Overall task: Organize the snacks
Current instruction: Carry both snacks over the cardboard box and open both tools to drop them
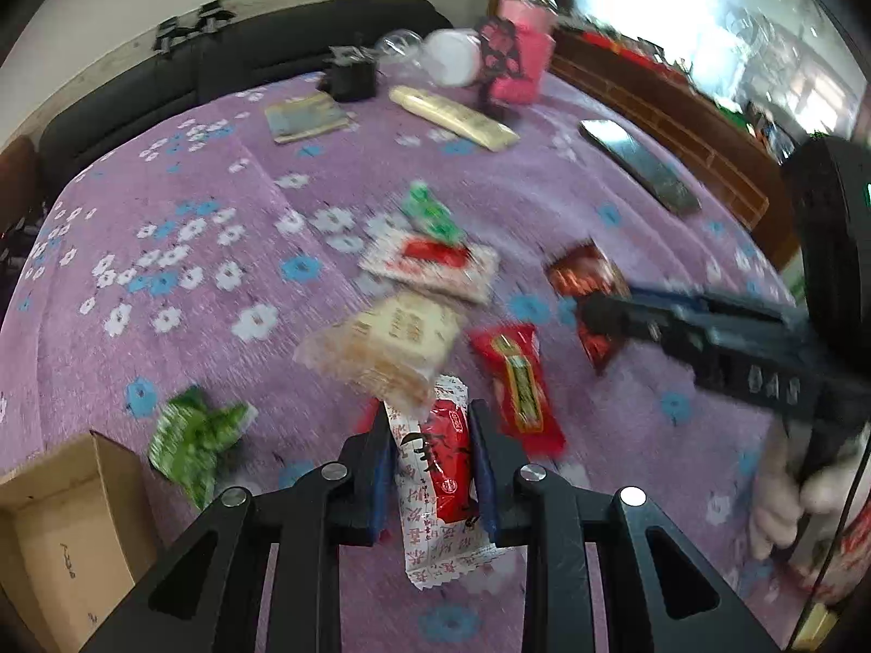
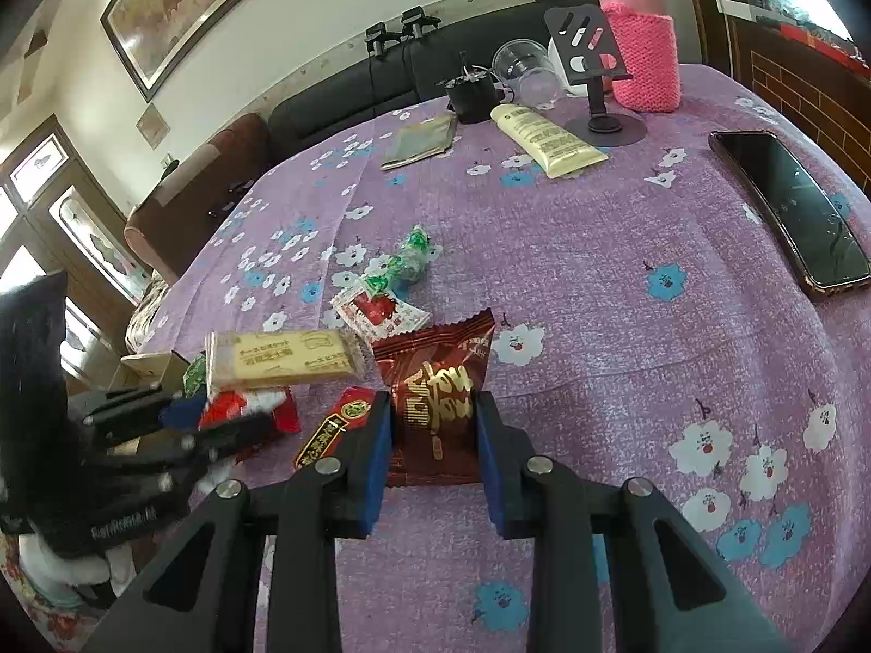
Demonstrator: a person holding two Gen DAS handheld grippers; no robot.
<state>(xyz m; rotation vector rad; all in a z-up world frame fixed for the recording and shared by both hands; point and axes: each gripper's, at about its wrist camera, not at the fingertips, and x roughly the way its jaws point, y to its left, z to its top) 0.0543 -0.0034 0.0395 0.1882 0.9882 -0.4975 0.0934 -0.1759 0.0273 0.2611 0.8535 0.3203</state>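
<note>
The right tongs (image 2: 434, 435) have their blue pads (image 2: 379, 462) pressed against both sides of a dark red snack packet (image 2: 435, 392) with gold lettering, lying on the tabletop (image 2: 599, 283) under a purple flowered cloth. At the left edge the left tongs (image 2: 218, 424) are clamped on a red-and-white packet (image 2: 239, 405). A tan cracker pack (image 2: 283, 362) lies just behind them. Farther back a green candy (image 2: 408, 256) touches a small white-and-red sachet (image 2: 378, 313). A phone (image 2: 789, 212) lies far right.

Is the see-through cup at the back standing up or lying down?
Lying down. The clear cup rests on its side, its open mouth facing the camera.
</note>
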